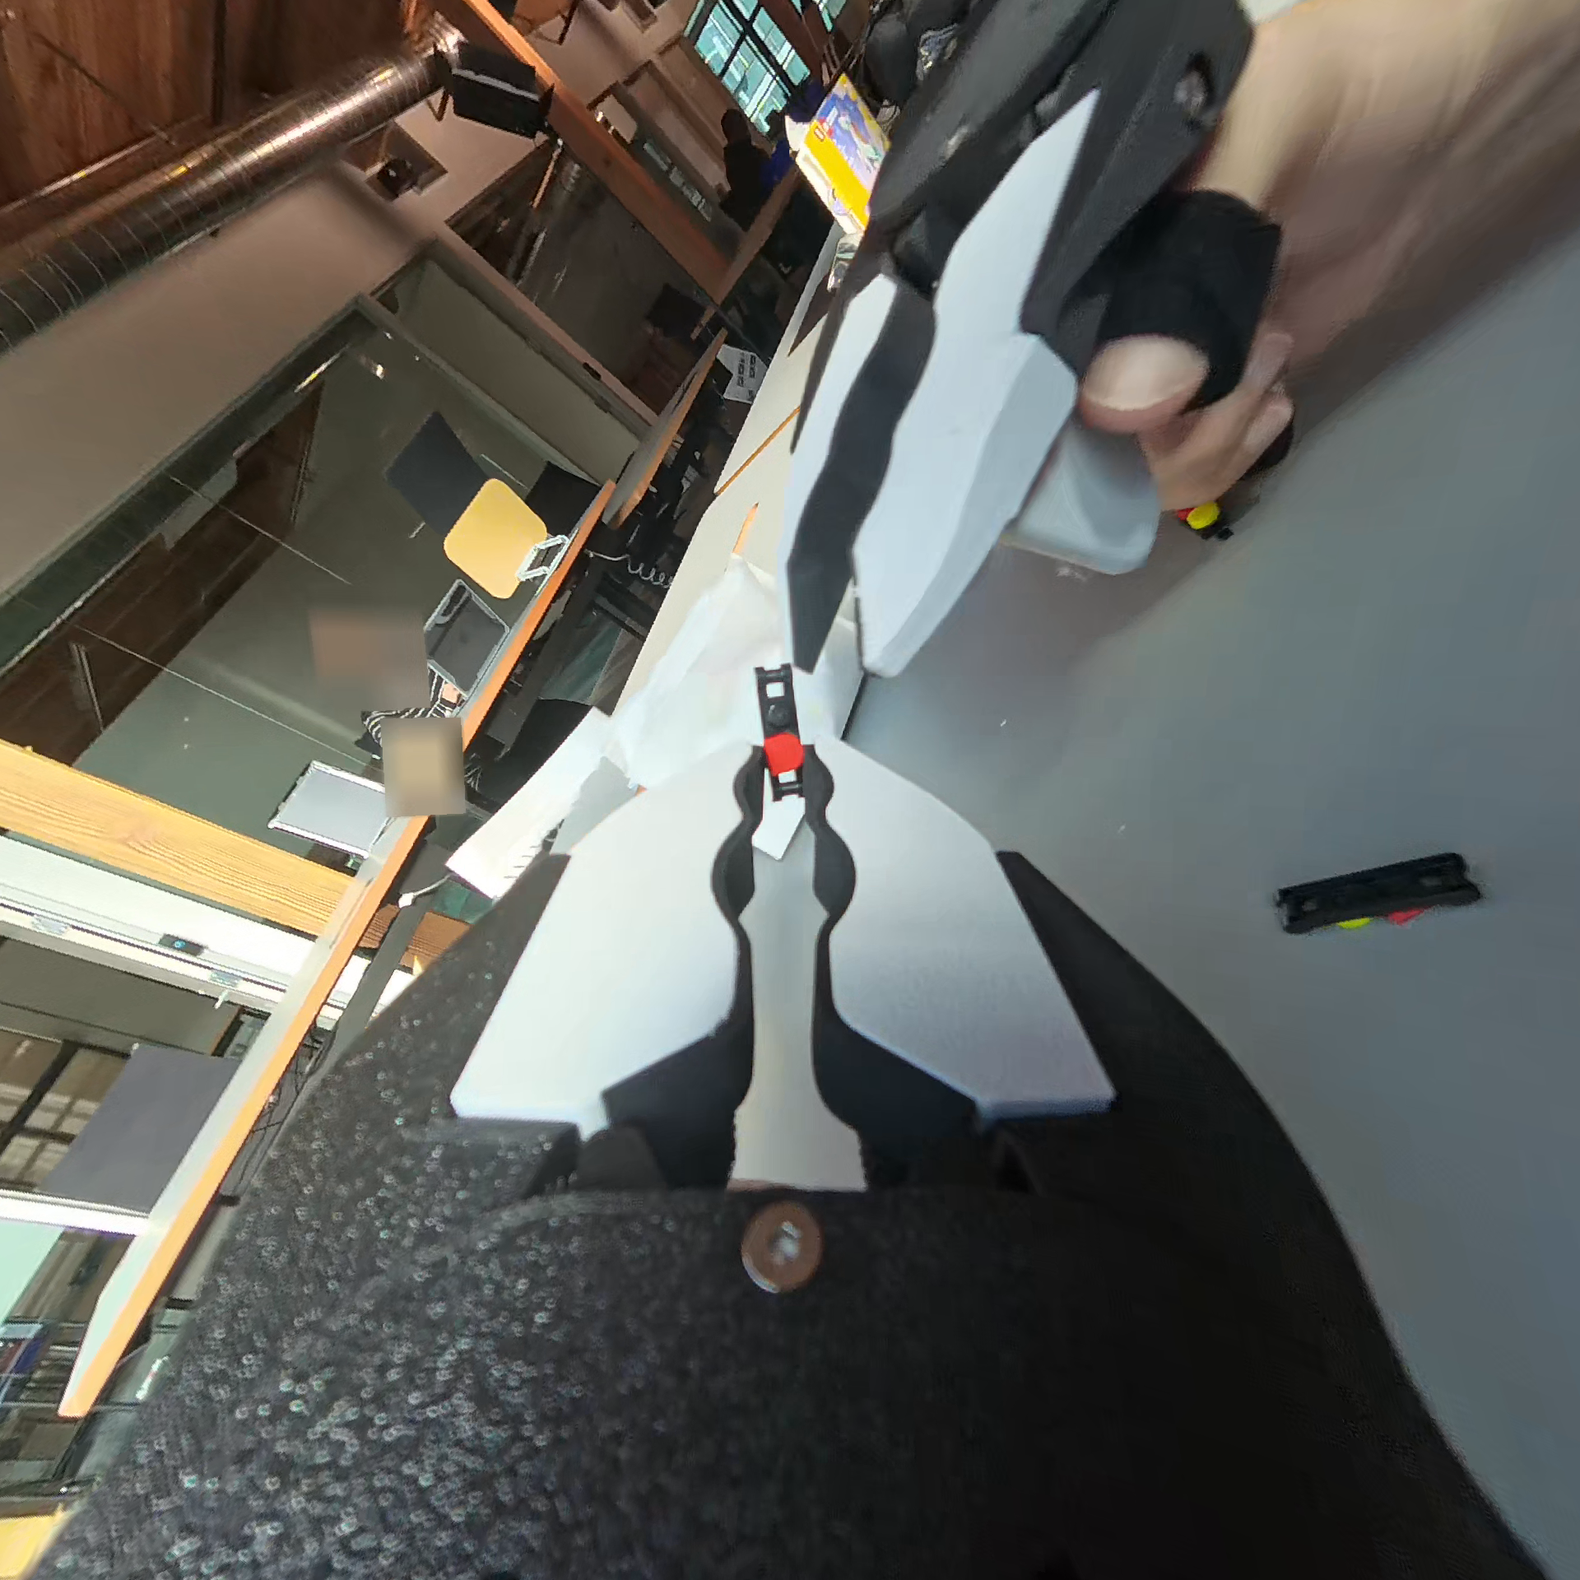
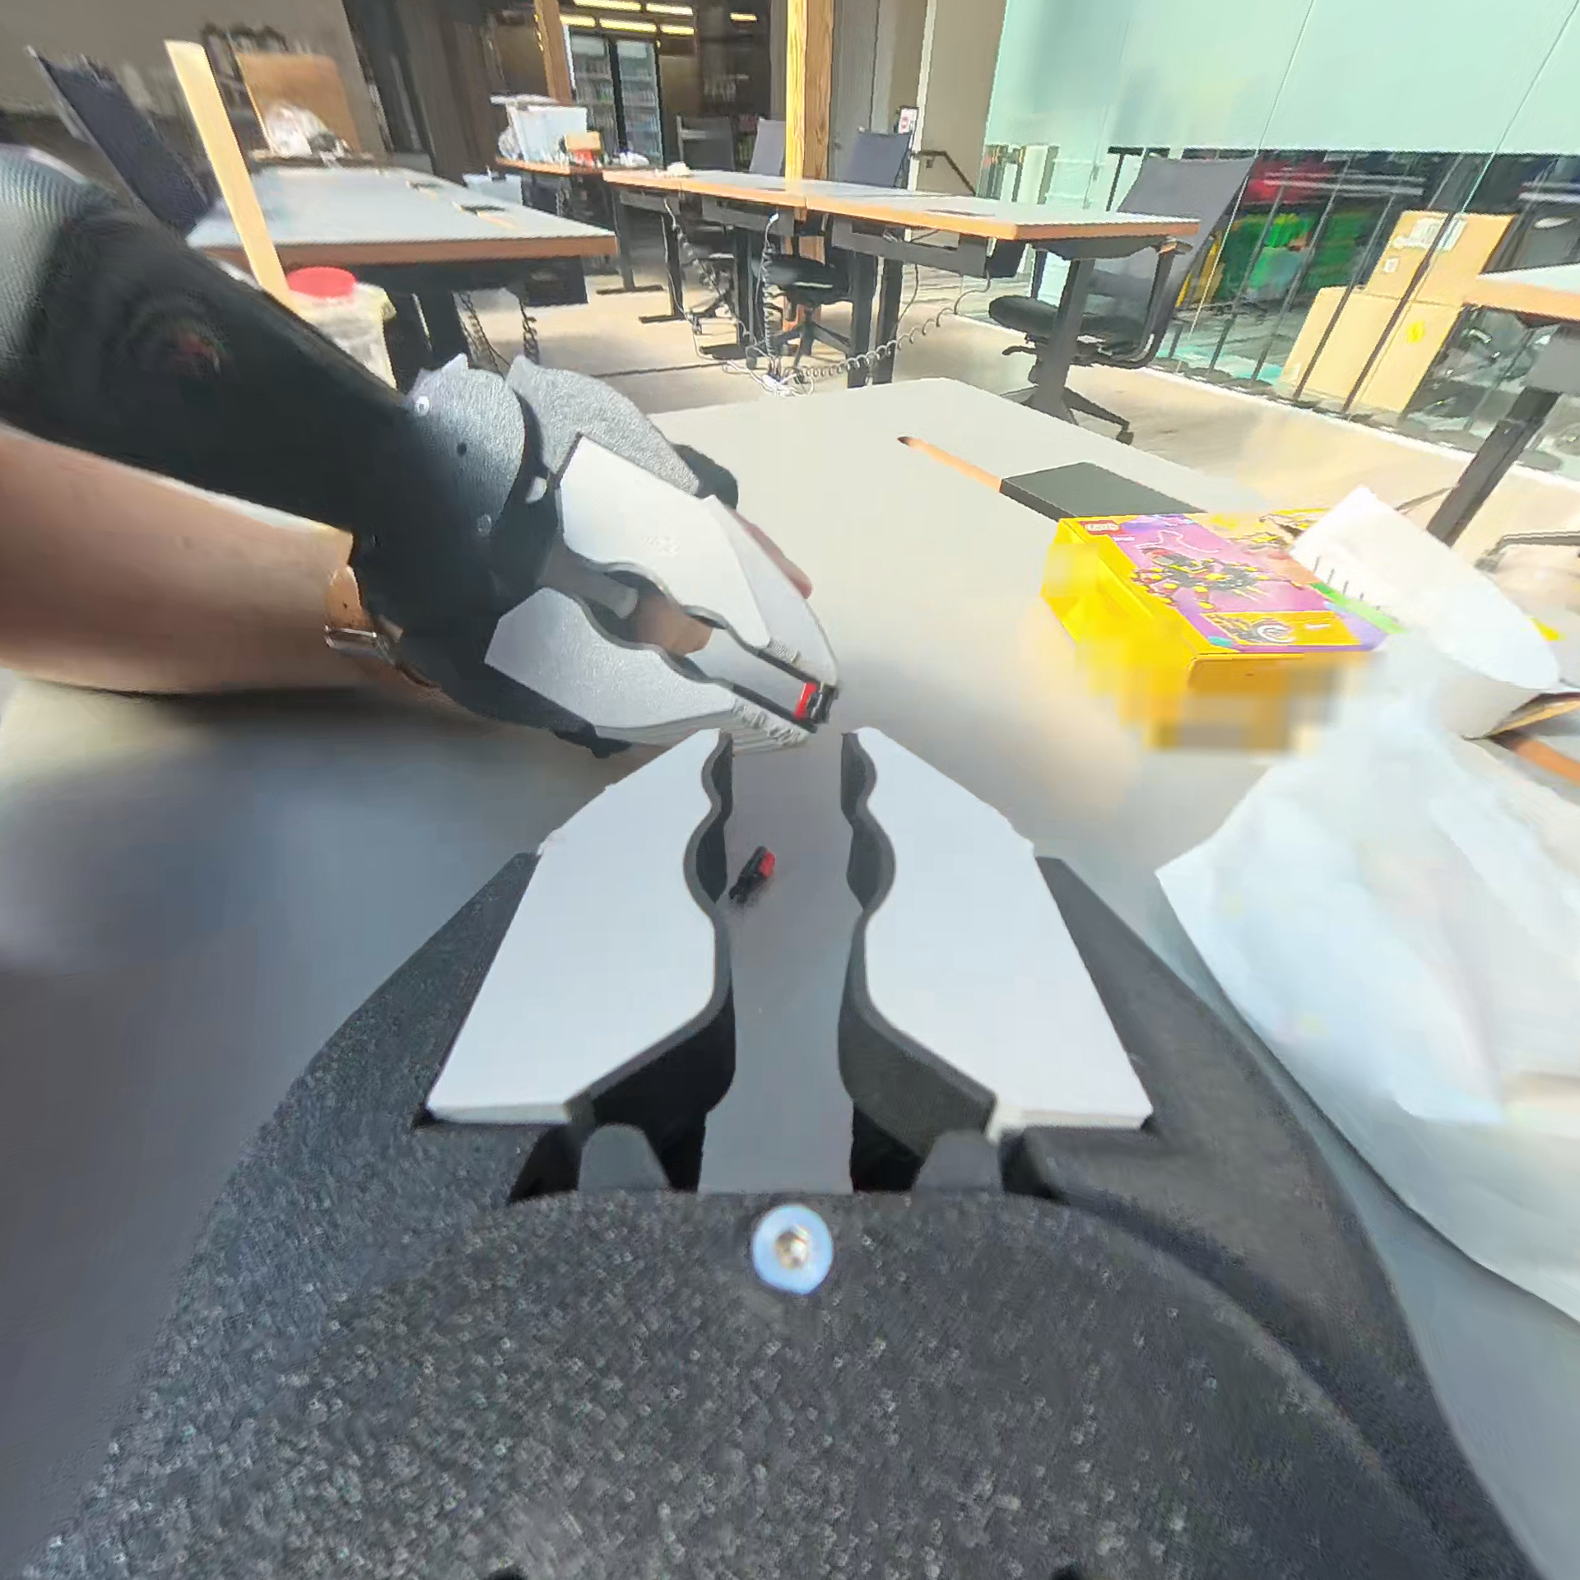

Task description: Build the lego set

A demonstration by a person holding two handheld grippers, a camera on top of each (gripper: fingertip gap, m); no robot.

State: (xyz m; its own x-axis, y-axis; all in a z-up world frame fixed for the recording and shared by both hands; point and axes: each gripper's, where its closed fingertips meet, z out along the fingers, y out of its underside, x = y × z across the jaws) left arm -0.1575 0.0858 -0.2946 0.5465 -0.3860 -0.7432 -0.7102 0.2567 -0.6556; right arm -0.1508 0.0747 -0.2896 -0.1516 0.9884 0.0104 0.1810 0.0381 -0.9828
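Left tool [image 1: 782, 769] pinches a black-and-red lego piece [image 1: 780, 735] above the desk [image 1: 1282, 1111], right tool [image 2: 787, 744] gapes empty over a small black-red part [image 2: 751, 874]; should lower straight, close squarely on it.

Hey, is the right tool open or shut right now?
Open: the right tool shows a clear gap between its fingers, with grey table visible through it.
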